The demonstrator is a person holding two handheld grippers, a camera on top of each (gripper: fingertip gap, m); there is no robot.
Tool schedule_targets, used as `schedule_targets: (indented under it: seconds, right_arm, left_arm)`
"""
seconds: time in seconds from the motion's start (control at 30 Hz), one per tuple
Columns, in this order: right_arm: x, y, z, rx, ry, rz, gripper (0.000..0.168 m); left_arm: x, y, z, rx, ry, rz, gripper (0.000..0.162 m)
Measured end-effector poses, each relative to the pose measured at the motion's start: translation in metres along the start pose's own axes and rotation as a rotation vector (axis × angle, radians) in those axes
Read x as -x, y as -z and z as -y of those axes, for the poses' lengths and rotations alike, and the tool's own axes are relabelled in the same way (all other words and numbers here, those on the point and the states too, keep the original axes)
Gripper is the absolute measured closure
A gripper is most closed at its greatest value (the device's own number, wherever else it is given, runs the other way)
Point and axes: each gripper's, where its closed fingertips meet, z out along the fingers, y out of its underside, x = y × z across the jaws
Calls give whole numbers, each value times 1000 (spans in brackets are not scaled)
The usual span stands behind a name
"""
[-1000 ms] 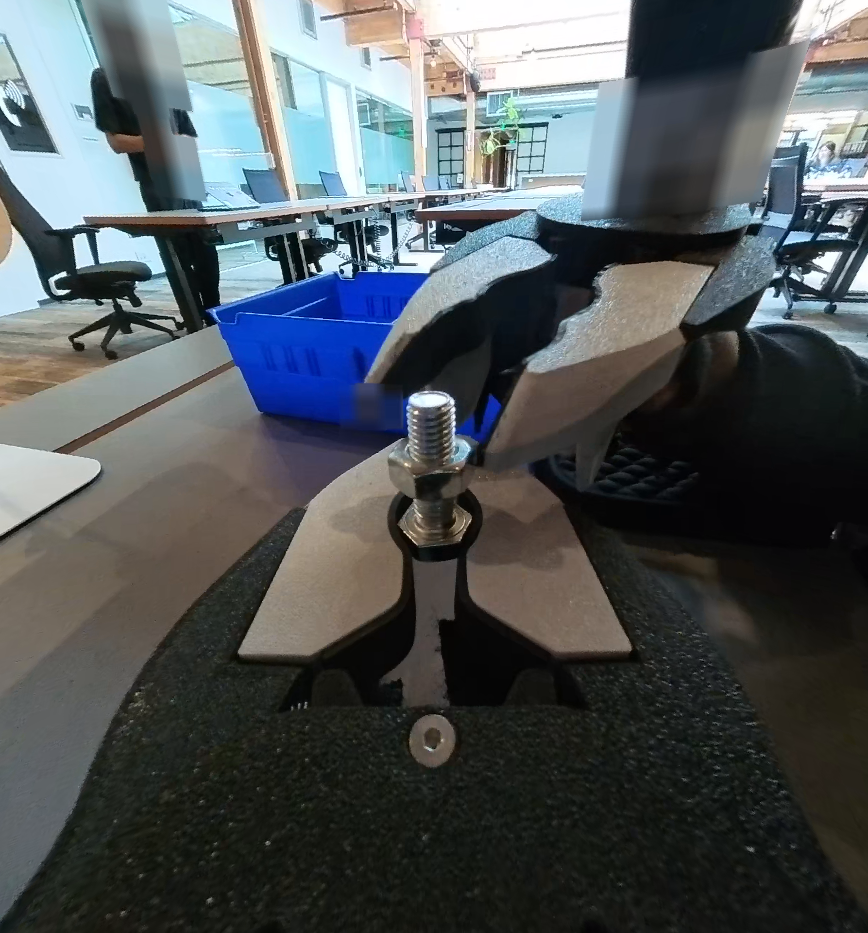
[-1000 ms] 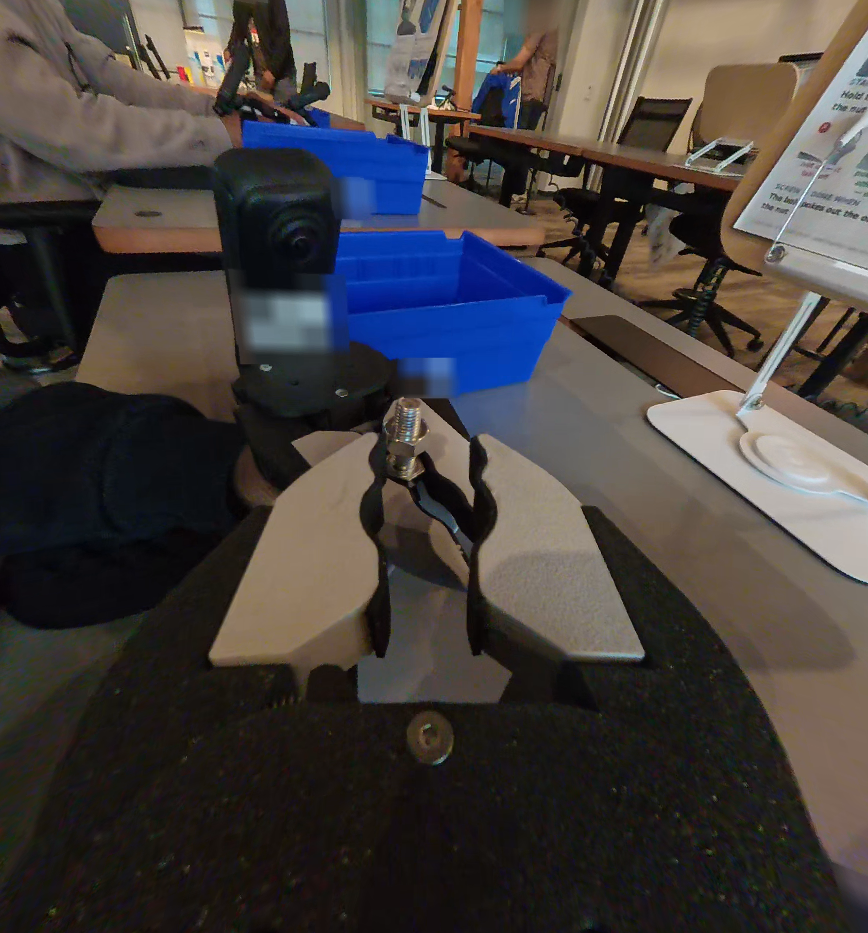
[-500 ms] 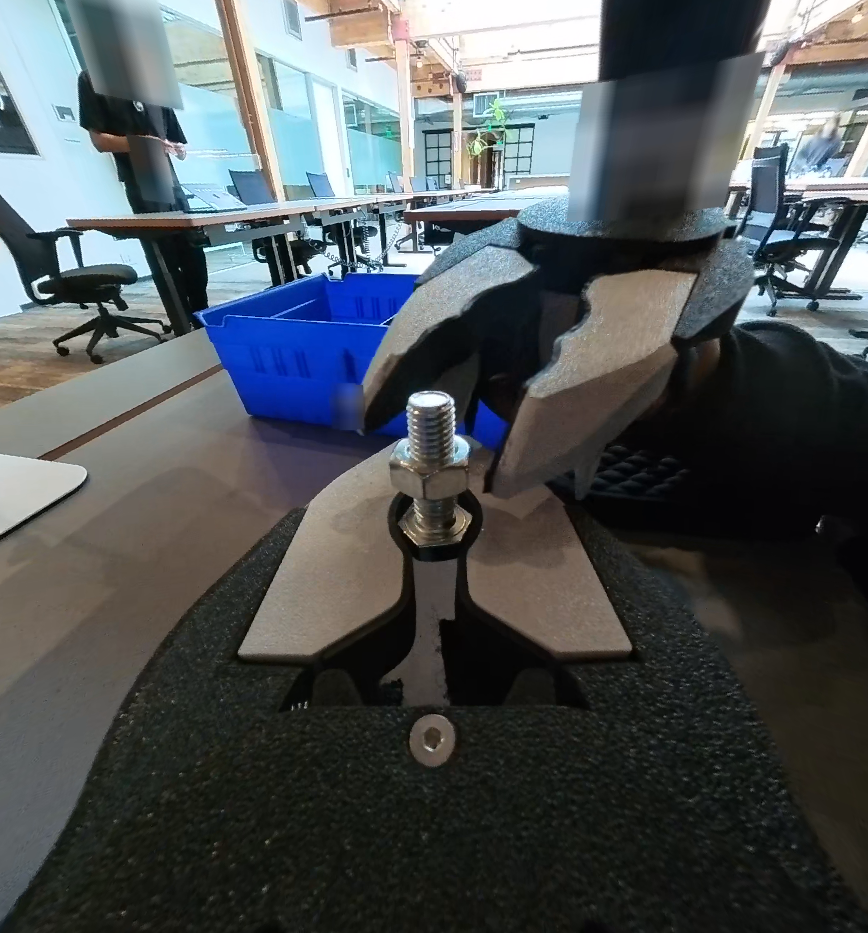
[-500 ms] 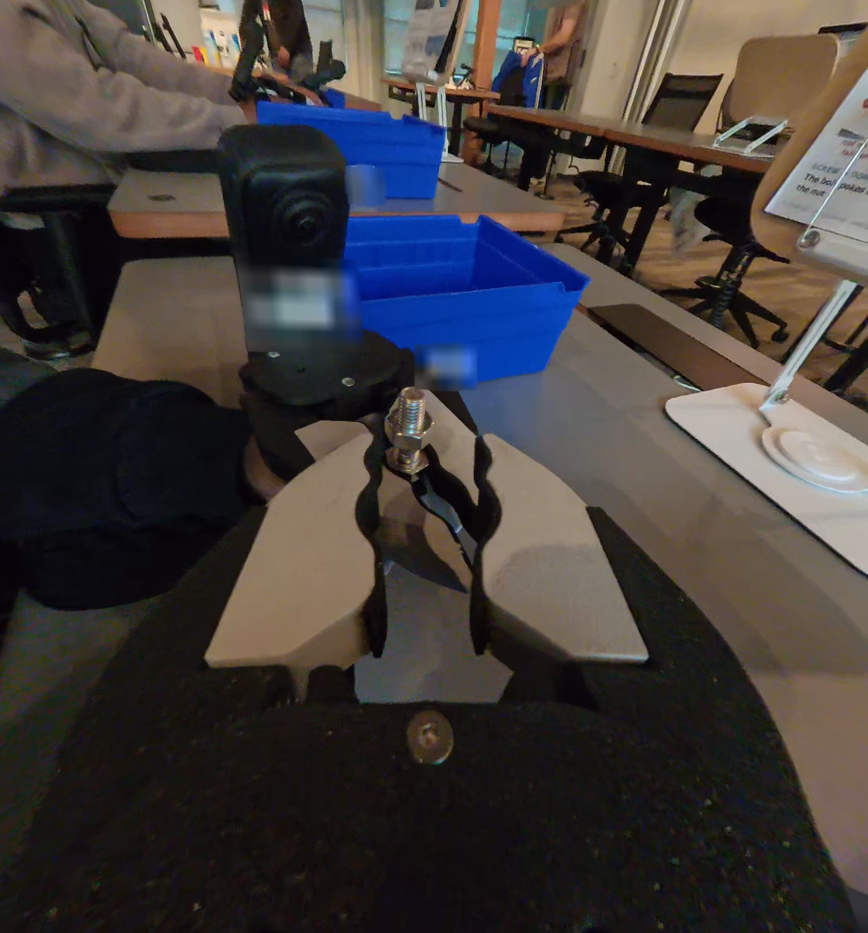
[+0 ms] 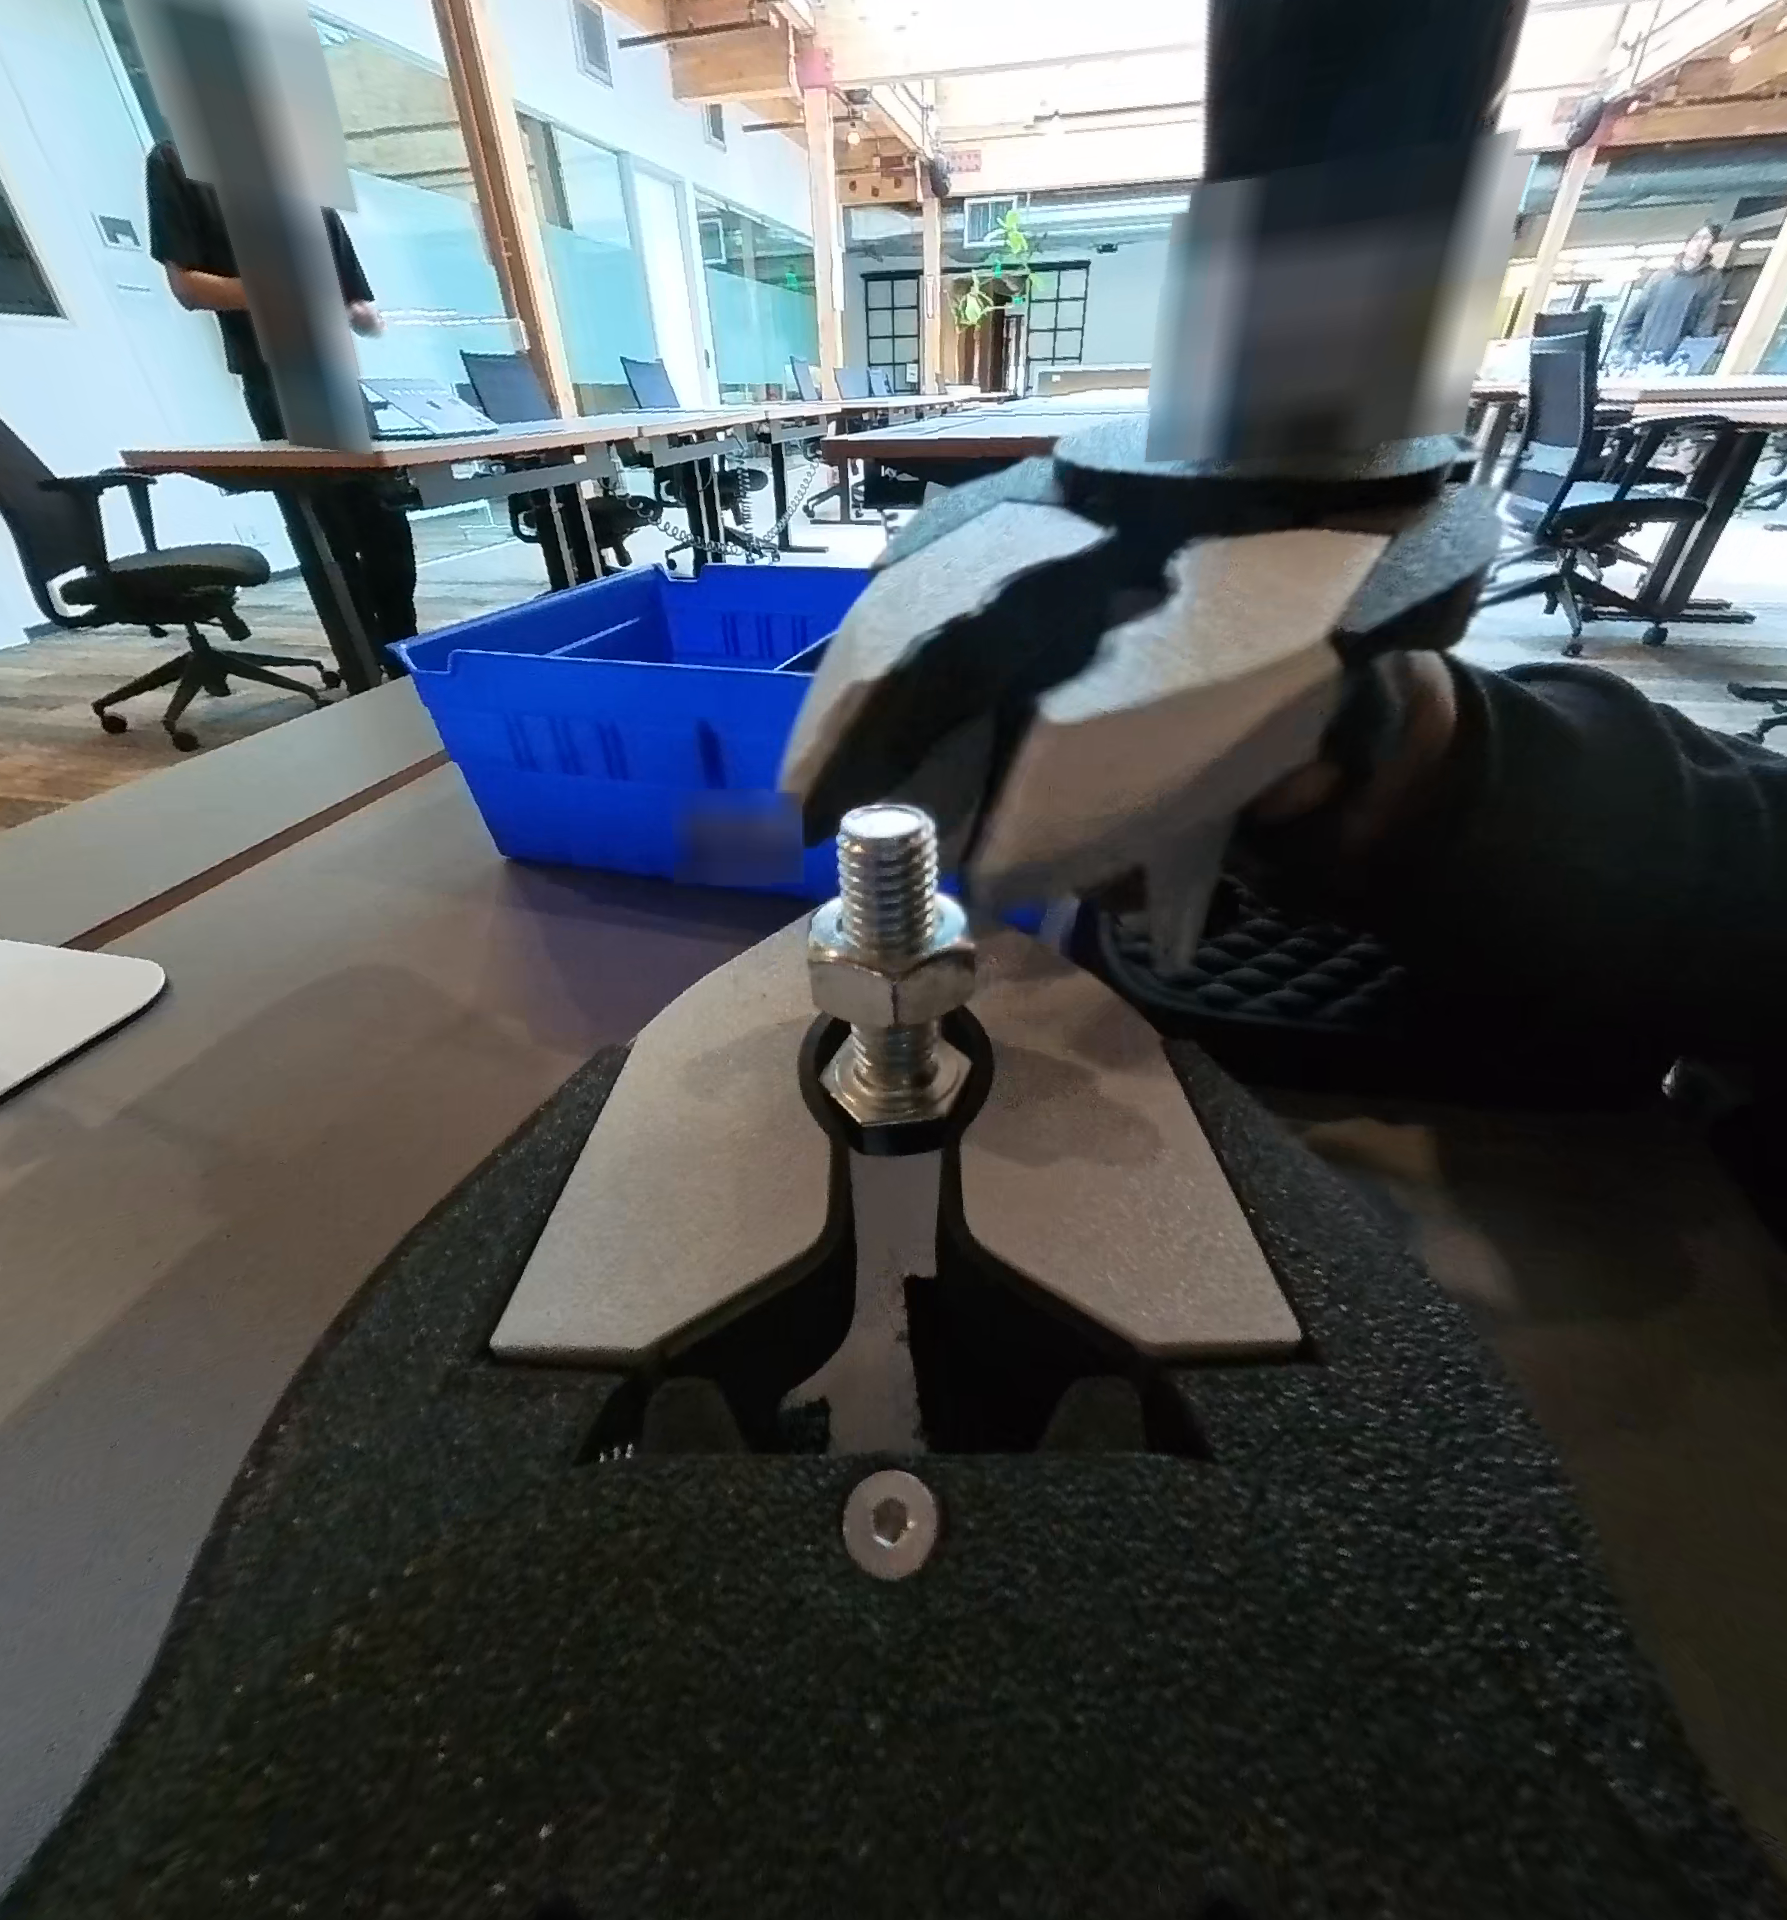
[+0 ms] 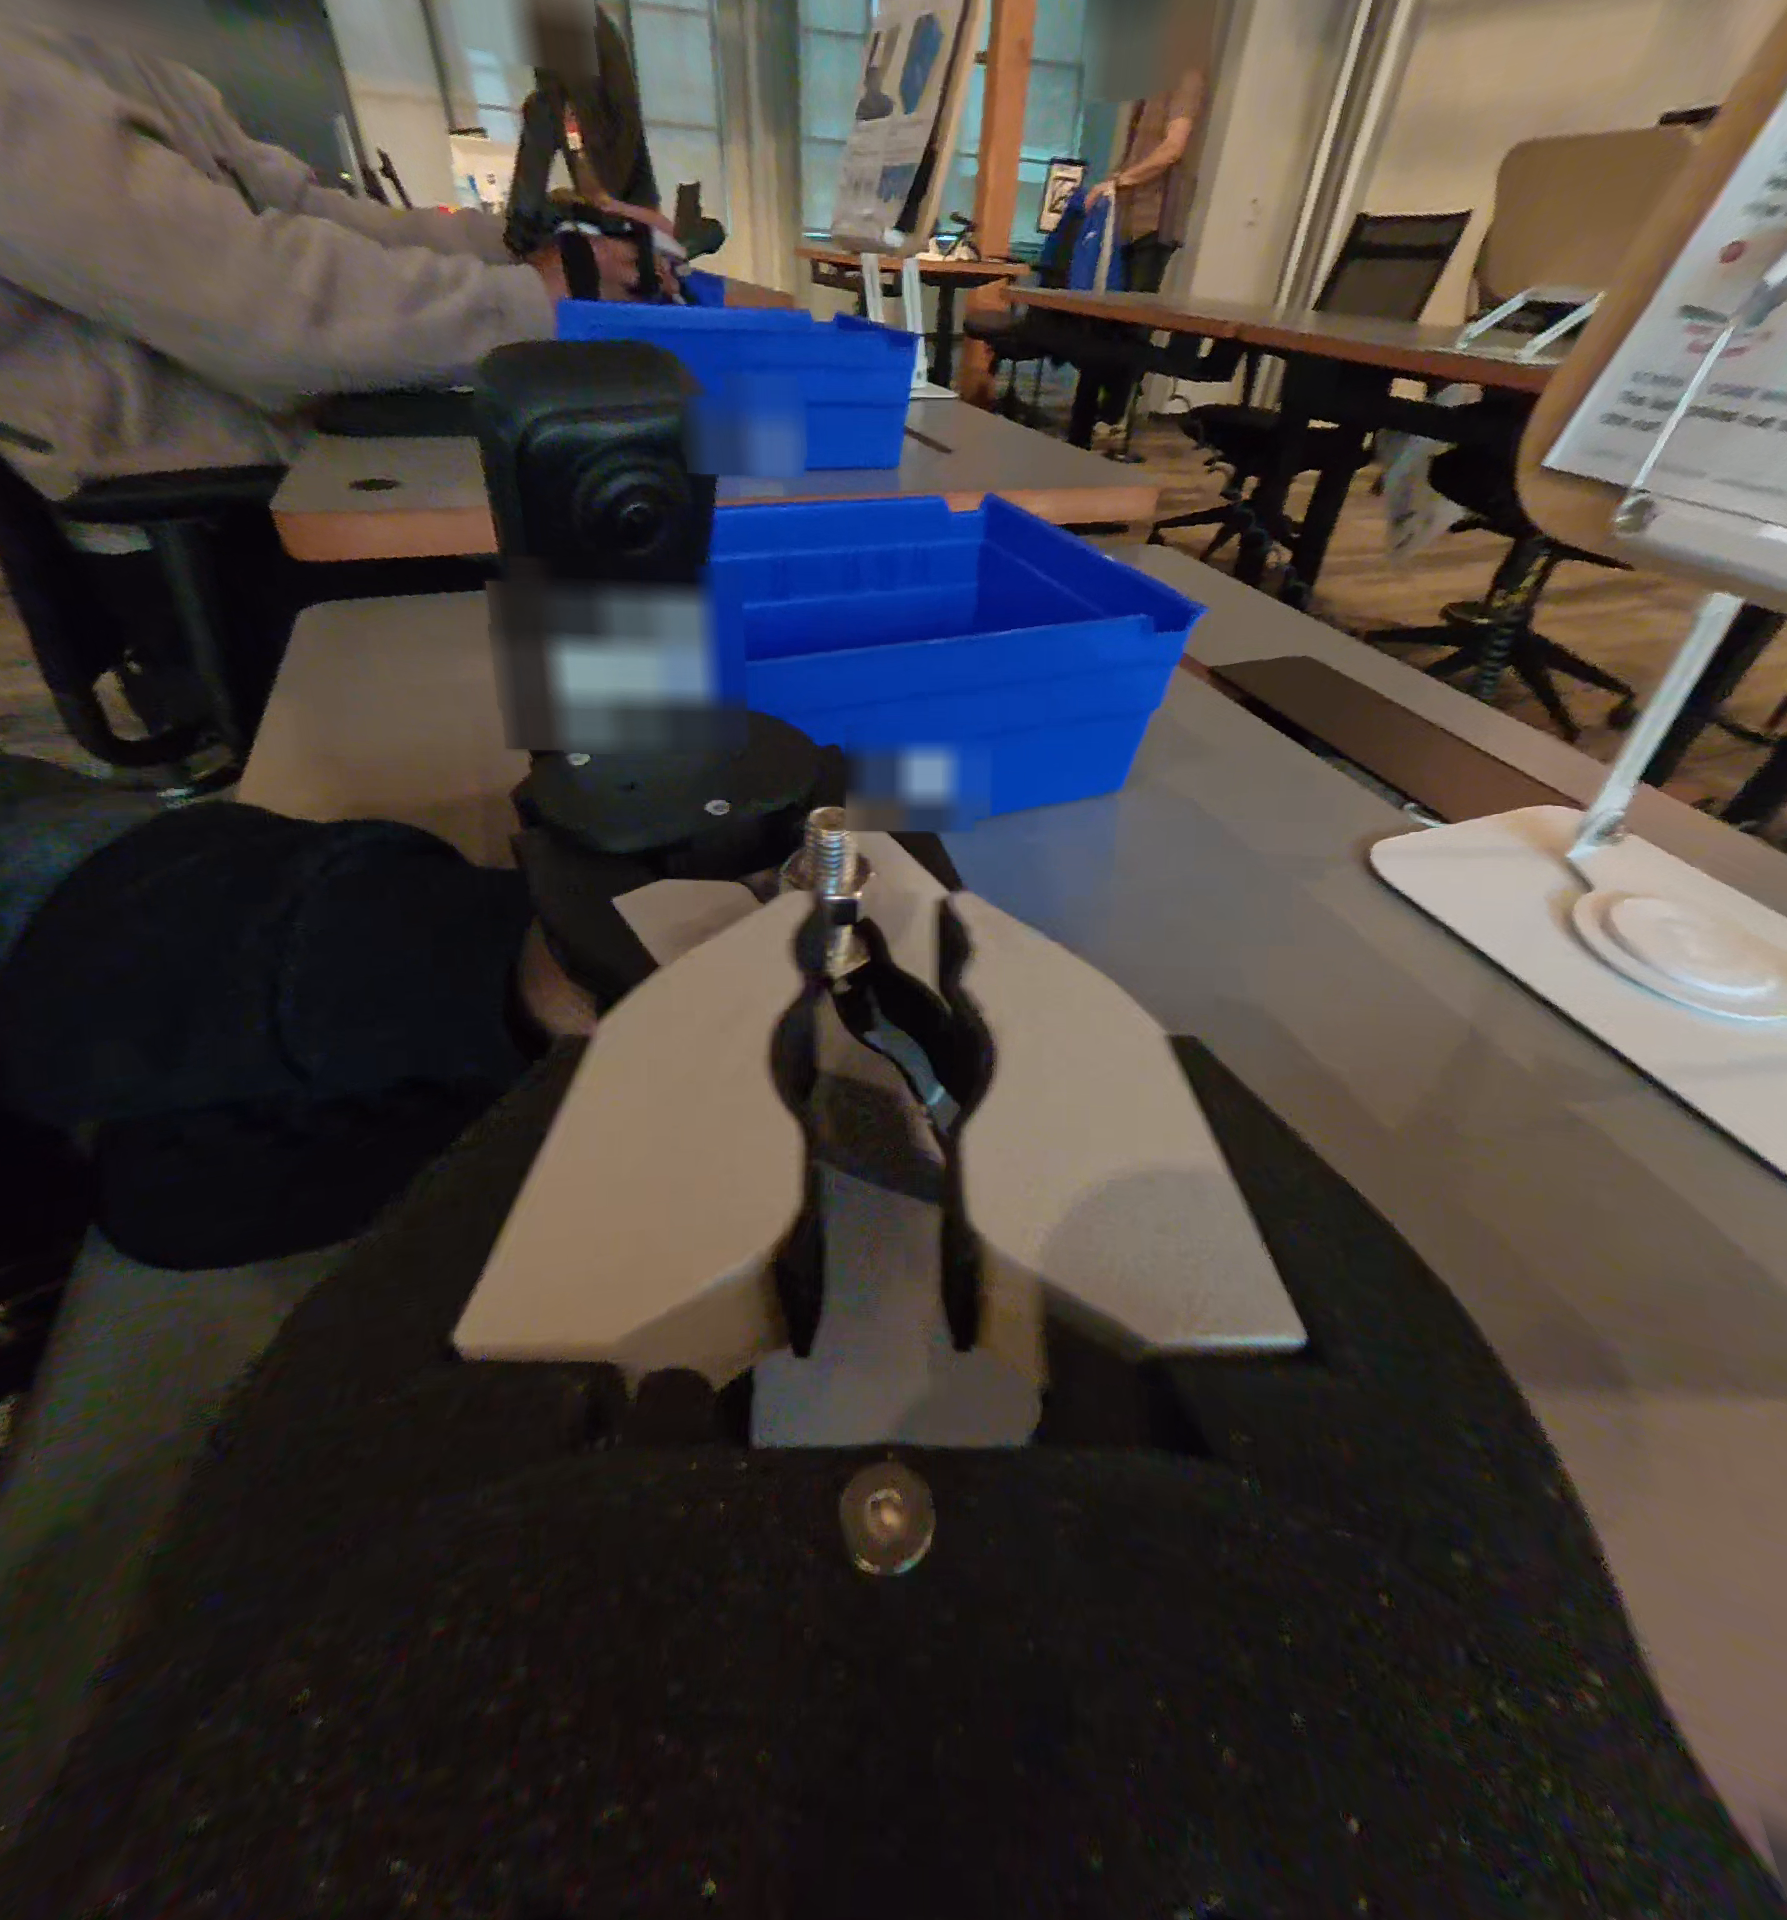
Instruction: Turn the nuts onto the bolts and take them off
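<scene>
The grey surface (image 5: 245,1039) carries a blue bin (image 5: 619,738) at its far side and a white stand base (image 6: 1616,977) off to the right. The left gripper (image 5: 894,1081) has its fingers clenched around the hexagonal head of an upright bolt (image 5: 887,883), holding it above the surface. The right gripper (image 6: 868,925) hovers just beyond the bolt's tip with its fingers released, a clear gap between them, grasping nothing. A nut (image 5: 891,971) sits partway down the bolt's thread, above the head and apart from the right fingers.
</scene>
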Motion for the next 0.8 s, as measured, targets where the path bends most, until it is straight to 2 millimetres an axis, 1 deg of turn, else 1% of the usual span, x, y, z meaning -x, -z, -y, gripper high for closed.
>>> schedule_targets:
  seconds: [0.03,0.07,0.13,0.27,0.33,0.37,0.43,0.47,0.53,0.57,0.6,0.63,0.67,0.73,0.8]
  right_arm:
    - [2,-3,-1,8,-12,7,136]
    - [2,-5,-3,18,-18,6,128]
    - [1,-8,-3,20,-18,-8,119]
    - [-2,-11,-4,34,-8,-35,119]
    - [-1,-12,-3,27,-14,-31,121]
    - [-2,-11,-3,27,-10,-36,123]
    - [-2,-10,-3,29,-8,-34,123]
    - [-2,-10,-3,29,-7,-27,124]
    - [1,-7,-3,28,2,-4,134]
    - [2,-5,-2,23,8,6,140]
    - [3,-4,-2,23,17,10,147]
    - [1,-2,-2,24,31,-3,162]
    - [-2,1,-1,17,51,-21,168]
    - [-6,5,1,3,49,-31,168]
    - [-4,5,2,-15,15,-4,168]
  left_arm:
    - [0,0,0,-1,-1,-1,150]
    - [0,0,0,0,0,-1,150]
    - [-1,-1,0,4,-4,-5,150]
    - [-3,-1,-1,8,-10,-9,150]
    - [-3,-1,-1,5,-9,-11,153]
    - [-3,-1,0,4,-8,-12,149]
    - [-3,-1,0,3,-8,-15,149]
    - [-3,-1,0,3,-7,-16,149]
    - [-3,0,1,-5,0,-15,149]
    - [-2,0,2,-11,6,-16,153]
    - [-2,1,3,-17,10,-14,150]
    - [-1,2,4,-22,11,-14,150]
    - [-1,2,4,-25,12,-17,150]
    - [-2,2,3,-17,10,-16,150]
    - [-3,1,2,-13,9,-21,150]
